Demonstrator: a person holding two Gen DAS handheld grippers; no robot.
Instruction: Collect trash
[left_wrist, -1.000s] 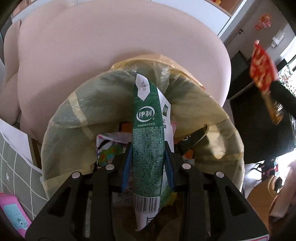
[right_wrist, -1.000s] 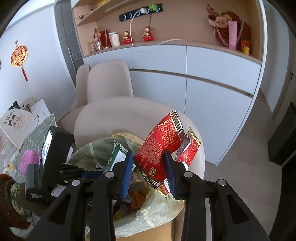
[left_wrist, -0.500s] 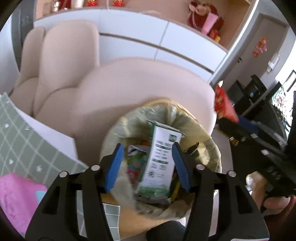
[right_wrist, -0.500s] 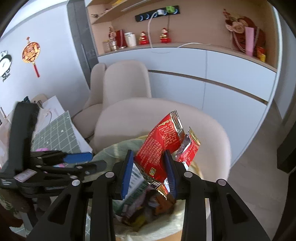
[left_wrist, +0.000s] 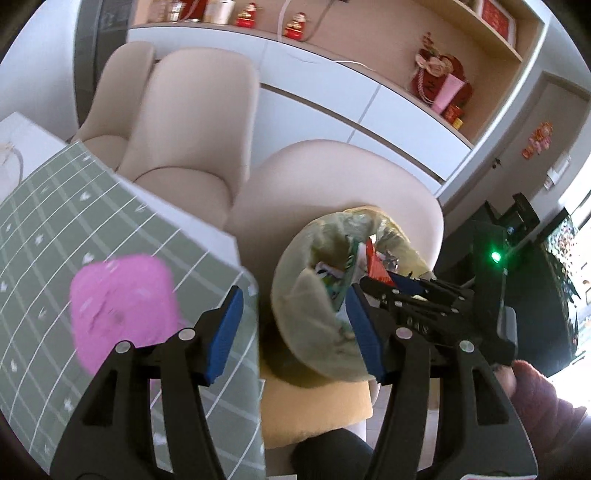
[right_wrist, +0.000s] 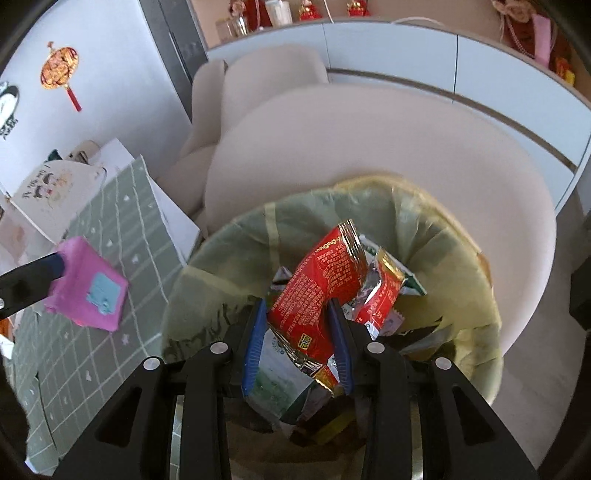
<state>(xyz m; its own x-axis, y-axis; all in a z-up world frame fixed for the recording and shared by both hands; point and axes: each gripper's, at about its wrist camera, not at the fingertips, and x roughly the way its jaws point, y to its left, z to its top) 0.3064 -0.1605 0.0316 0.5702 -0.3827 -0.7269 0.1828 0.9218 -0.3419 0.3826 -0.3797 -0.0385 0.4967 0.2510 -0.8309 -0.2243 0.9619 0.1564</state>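
Note:
My right gripper (right_wrist: 297, 343) is shut on a red snack wrapper (right_wrist: 317, 291) and holds it over the open mouth of the trash bin (right_wrist: 221, 266), which is lined with a yellowish bag. A green and white milk carton (right_wrist: 280, 380) and other wrappers lie inside the bin. My left gripper (left_wrist: 293, 332) is open and empty, above the table's edge to the left of the bin (left_wrist: 306, 295). The right gripper and its red wrapper (left_wrist: 376, 264) show over the bin in the left wrist view. A pink packet (left_wrist: 118, 310) lies on the green grid mat (left_wrist: 55, 221).
The pink packet (right_wrist: 88, 284) also shows on the mat (right_wrist: 110, 236) left of the bin. Beige chairs (left_wrist: 192, 122) stand behind the bin, one (right_wrist: 369, 147) right against it. White cabinets (left_wrist: 314, 88) with a shelf of ornaments line the back wall.
My left gripper let the milk carton drop into the bin, opened, and pulled back to the left over the mat. My right gripper moved with the red wrapper over the bin's mouth.

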